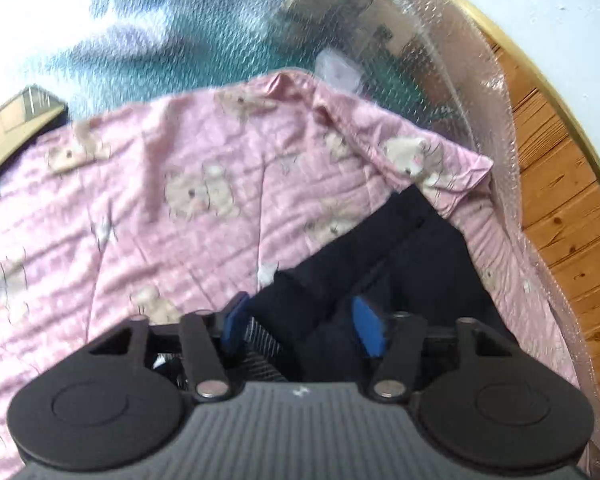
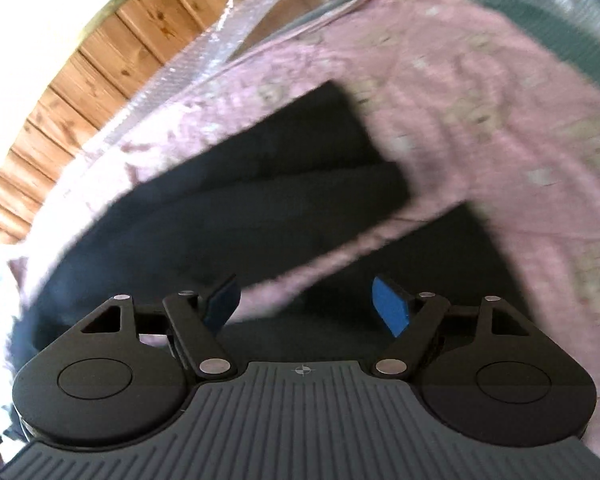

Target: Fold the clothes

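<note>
A dark navy garment (image 1: 384, 256) lies on a pink blanket printed with bears (image 1: 172, 200). In the left wrist view my left gripper (image 1: 302, 322) is open, its blue pads either side of a raised fold of the garment. In the right wrist view the garment (image 2: 260, 184) shows as two long dark parts with a strip of pink between them. My right gripper (image 2: 308, 304) is open just above the near end of the garment, holding nothing. The right wrist view is blurred.
Clear bubble wrap (image 1: 452, 80) lies over a teal surface (image 1: 204, 28) beyond the blanket. A wooden plank wall (image 1: 560, 184) runs along the right; it also shows in the right wrist view (image 2: 100, 64). A brown box edge (image 1: 16, 120) sits at far left.
</note>
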A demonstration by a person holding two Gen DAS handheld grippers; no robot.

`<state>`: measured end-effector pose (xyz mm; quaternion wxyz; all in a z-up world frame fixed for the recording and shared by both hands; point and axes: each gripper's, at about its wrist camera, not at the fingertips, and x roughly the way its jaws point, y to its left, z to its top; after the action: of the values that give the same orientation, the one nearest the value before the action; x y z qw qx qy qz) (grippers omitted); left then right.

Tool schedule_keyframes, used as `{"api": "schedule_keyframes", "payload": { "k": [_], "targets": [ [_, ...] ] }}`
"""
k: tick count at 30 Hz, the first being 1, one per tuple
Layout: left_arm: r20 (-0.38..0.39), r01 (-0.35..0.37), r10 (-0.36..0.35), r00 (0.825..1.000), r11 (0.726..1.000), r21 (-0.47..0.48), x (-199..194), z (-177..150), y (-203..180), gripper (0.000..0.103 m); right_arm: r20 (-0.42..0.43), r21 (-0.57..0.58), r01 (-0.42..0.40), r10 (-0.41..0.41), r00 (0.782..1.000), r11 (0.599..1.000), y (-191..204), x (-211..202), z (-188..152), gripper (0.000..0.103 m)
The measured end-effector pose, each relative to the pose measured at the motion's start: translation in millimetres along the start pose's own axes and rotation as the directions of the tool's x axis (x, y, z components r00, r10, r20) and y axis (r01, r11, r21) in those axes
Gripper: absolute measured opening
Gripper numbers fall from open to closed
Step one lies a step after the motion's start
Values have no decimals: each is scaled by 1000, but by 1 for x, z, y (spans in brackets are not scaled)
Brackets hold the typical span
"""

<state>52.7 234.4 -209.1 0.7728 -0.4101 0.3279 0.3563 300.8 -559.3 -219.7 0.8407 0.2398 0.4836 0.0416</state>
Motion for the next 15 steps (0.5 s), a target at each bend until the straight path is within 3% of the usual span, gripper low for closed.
{"api": "schedule_keyframes", "payload": {
  "k": [4, 9, 14, 15],
  "targets": [
    [-17, 6, -6, 1000, 1000, 9, -9, -9, -4, 69, 18, 216, -36, 33, 999, 976, -13, 26, 14, 86],
    [-70, -1, 2, 998, 1000, 18, -13, -25, -7, 71, 44, 460, -5, -17, 999, 888, -55, 43, 14, 85],
    [-133, 26, -30, 991, 999, -38, -10, -48, -11, 73, 59, 478, -3, -28, 998, 879, -63, 49, 9, 82],
    [-147, 33, -42, 988, 998, -62, -7, -52, -12, 73, 69, 466, -15, -19, 997, 885, -61, 51, 10, 74]
  ]
}}
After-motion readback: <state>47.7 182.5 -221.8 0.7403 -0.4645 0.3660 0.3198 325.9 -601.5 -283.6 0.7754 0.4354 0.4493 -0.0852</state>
